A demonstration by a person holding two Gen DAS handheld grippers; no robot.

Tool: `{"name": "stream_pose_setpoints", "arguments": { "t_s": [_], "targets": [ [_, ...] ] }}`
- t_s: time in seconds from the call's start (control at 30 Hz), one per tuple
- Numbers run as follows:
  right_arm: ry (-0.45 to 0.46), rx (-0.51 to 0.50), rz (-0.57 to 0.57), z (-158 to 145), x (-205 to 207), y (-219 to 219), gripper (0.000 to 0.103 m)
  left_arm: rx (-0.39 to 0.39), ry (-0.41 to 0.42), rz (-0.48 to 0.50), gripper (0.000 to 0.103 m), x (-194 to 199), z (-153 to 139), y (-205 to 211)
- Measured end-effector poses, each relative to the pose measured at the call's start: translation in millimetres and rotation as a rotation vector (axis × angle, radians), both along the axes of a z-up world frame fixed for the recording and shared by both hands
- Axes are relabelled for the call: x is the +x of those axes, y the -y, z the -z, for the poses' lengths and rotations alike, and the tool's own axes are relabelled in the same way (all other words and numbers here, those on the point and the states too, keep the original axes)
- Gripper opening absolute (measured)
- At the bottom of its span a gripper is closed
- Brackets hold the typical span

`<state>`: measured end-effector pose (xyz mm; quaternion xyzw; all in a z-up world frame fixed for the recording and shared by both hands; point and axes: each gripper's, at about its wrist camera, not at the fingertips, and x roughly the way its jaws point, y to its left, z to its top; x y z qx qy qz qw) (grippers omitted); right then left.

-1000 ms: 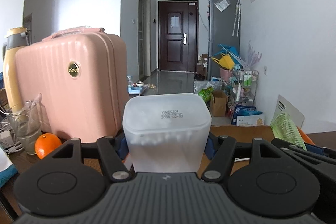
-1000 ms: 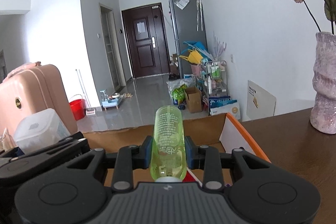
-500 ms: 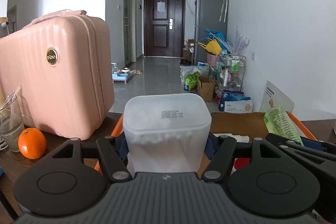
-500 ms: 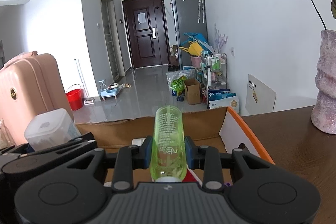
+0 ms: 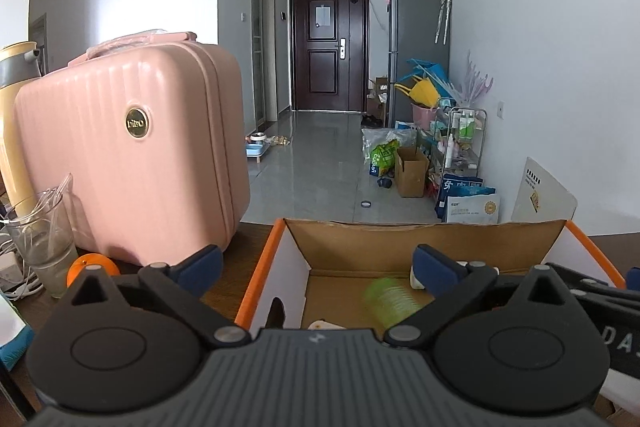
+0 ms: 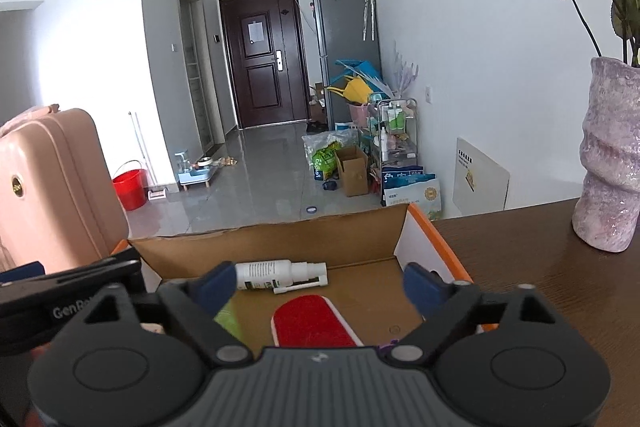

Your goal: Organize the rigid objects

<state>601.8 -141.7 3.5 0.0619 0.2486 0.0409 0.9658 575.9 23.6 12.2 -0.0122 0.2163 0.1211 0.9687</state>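
— What sort of place is this?

— A lived-in flat, seen from a dark wooden table [image 6: 520,247] down a tiled hallway to a dark front door [image 5: 328,43].

— What says home and not office?

— A grey fridge [image 5: 418,39] with an umbrella [image 5: 443,7] hung on its side, a pink suitcase [image 5: 132,155], pet bowls [image 6: 198,169] on the floor (beside a red bucket [image 6: 129,189]), a trolley of bottles [image 6: 394,135], and a vase [image 6: 612,155] holding wilted roses.

White walls [image 5: 540,27], grey tiled floor [image 5: 320,163], dark door [image 5: 328,43], grey fridge [image 5: 416,35]
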Motion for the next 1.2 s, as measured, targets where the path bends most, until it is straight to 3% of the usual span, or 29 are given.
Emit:
{"name": "stream_pose_setpoints", "arguments": {
  "t_s": [0.1, 0.73, 1.2],
  "targets": [
    [0.007, 0.008, -0.004, -0.8, -2.6, 3.0, 0.103, 0.0, -0.002, -0.001, 0.103, -0.1, -1.1, 0.6],
    [0.026, -0.005, -0.018, -5.5, -22.9, 7.9, 0.103, 0.003, -0.023, 0.005, 0.103, -12.2, -5.9, -3.0],
    [0.101, -0.001, -0.068, -20.2, -67.5, 9.2, 0.103, 0.024, 0.005, 0.009, 0.103, -54.9, -12.5, -6.5]
  ]
}}
